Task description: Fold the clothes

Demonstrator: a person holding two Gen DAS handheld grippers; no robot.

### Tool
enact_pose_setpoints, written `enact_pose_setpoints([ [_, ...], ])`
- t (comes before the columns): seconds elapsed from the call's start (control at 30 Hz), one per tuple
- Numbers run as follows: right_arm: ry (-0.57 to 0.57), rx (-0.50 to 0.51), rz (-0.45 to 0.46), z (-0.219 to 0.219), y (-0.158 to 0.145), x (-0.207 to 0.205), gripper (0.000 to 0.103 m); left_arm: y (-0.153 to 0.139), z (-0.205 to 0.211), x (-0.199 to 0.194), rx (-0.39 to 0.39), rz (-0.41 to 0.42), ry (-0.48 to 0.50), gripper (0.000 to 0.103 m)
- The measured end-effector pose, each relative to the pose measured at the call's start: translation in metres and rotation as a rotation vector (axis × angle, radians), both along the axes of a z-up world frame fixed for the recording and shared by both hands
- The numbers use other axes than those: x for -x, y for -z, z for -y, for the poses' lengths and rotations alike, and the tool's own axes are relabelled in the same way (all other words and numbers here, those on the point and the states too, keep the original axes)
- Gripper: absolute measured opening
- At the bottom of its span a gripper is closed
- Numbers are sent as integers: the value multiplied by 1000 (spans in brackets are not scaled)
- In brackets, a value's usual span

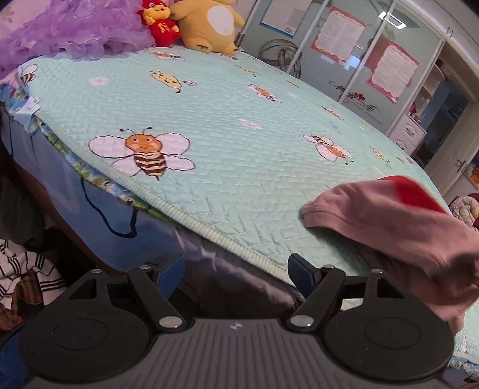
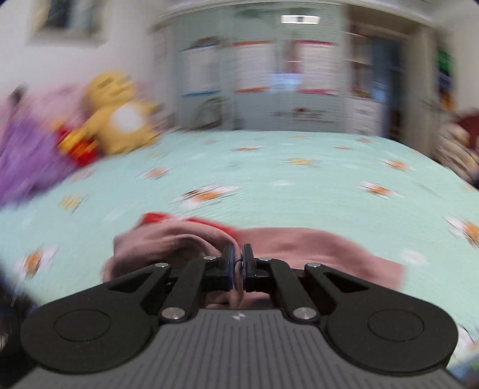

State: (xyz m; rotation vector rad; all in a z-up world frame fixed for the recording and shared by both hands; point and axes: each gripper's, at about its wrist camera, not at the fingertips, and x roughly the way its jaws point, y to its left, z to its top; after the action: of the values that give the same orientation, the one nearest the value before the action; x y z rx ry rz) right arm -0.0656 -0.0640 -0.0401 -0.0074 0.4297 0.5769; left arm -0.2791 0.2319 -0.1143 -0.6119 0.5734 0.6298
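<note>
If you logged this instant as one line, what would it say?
task: fold clothes | right gripper: shut on pink garment | left gripper: open, empty, at bee-print quilt edge | fold: not yet started

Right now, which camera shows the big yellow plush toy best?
The left wrist view: the big yellow plush toy sits sharp at the bed's far edge, though its head is cut off. The right wrist view shows it whole but smeared by motion blur.
</note>
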Motion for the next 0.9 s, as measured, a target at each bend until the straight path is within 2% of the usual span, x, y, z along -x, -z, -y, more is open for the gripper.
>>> enact_pose_setpoints([
  [0.17, 163, 1, -60, 53, 18, -15, 4, -2, 15, -13, -22, -13, 60, 79],
  [0.23, 180, 3, -91, 59, 28, -14, 6, -5, 21, -17, -37, -17, 83, 79],
  [0.3, 168, -9, -80, 60, 32, -7, 10, -8, 27, -22, -54, -19, 105, 79],
  [0.37, 131, -28, -52, 56, 32, 2, 25, -11, 33, -27, -74, -23, 127, 79],
  [0.4, 111, -34, -36, 56, 32, 9, 46, -12, 36, -29, -84, -25, 137, 79],
  [0.43, 94, -44, -14, 55, 32, 17, 60, -13, 39, -31, -94, -28, 147, 79],
  [0.5, 55, -61, 6, 51, 34, 28, 66, -14, 43, -34, -103, -34, 162, 79],
  [0.57, 2, -63, -23, 45, 36, 32, 66, -12, 46, -36, -103, -42, 173, 79],
  [0.63, -26, -88, -115, 43, 46, 26, 66, -9, 48, -37, -99, -50, 179, 79],
  [0.77, -34, -240, -360, 46, 69, -1, 66, -4, 51, -39, -98, -70, 191, 79],
  [0.87, -41, -322, -449, 39, 77, -18, 64, -4, 54, -39, -106, -78, 201, 79],
  [0.9, -50, -328, -457, 33, 76, -21, 45, -5, 54, -39, -109, -80, 205, 79],
])
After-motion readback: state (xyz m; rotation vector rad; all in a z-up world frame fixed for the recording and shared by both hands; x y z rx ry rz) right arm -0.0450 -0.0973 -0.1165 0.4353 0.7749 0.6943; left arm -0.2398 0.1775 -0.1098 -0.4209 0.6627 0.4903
